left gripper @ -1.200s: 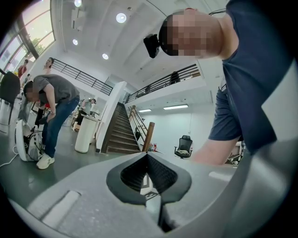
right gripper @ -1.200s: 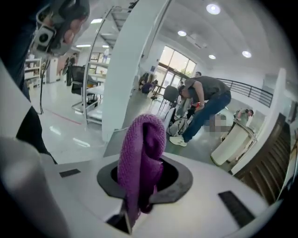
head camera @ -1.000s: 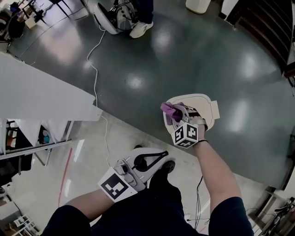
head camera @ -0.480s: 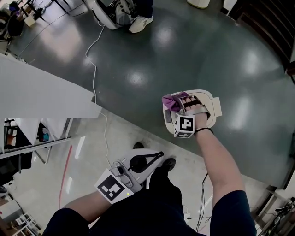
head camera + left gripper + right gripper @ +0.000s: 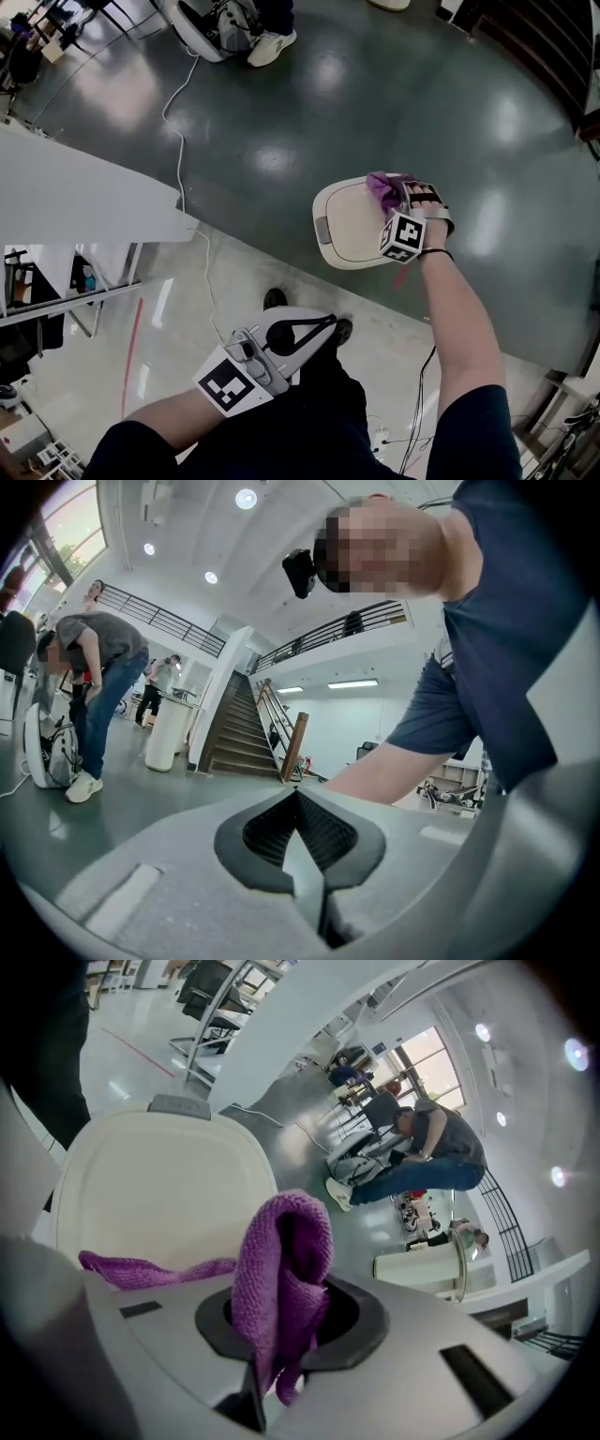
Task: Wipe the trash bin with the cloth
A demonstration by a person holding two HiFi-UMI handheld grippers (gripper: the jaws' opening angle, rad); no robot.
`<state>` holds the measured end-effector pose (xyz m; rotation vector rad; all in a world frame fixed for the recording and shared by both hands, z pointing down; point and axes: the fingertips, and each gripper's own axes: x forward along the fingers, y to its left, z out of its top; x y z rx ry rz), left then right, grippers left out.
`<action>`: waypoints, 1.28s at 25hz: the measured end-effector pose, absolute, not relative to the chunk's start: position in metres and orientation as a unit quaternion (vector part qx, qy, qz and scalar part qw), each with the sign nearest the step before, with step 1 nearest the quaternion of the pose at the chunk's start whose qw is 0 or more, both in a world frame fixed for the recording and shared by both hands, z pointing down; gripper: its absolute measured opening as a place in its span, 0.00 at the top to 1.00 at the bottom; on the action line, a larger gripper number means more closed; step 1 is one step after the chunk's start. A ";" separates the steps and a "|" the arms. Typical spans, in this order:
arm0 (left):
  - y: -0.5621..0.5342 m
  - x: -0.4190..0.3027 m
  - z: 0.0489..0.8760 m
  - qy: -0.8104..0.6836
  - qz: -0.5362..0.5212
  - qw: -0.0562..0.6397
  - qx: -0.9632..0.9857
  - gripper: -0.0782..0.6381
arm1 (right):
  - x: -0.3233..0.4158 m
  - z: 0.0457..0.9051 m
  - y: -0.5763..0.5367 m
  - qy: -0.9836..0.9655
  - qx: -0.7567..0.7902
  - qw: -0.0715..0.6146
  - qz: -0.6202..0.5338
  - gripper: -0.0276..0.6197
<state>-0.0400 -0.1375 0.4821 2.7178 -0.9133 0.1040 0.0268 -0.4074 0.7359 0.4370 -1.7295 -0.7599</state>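
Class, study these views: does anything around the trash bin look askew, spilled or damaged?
Nothing stands out. The trash bin stands upright, lid shut, no spill visible; the purple cloth, clamped in the right hand-held gripper, is at the lid's edge.

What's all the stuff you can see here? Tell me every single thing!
trash bin: one, cream, on the dark floor, lid down
cloth: one, purple, on the bin's lid
cable: one, white, trailing across the floor
table: one, white, at the left
tall bin: one, white, beside the stairs
stairs: one flight, dark, far back
bent-over person: one, grey top, blue trousers, far left
right gripper: one, white, over the trash bin, shut on the cloth
left gripper: one, white, by the person's legs, shut, empty
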 end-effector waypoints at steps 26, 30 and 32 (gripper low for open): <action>-0.102 -0.028 0.480 -0.274 0.037 0.139 0.951 0.88 | -0.058 0.739 -0.325 -0.753 0.126 0.541 -0.353 0.83; -0.096 -0.028 0.476 -0.266 0.045 0.133 0.954 0.88 | -0.083 0.735 -0.297 -0.760 0.094 0.524 -0.373 0.83; -0.094 -0.028 0.474 -0.264 0.047 0.132 0.954 0.88 | -0.086 0.735 -0.287 -0.760 0.084 0.521 -0.379 0.83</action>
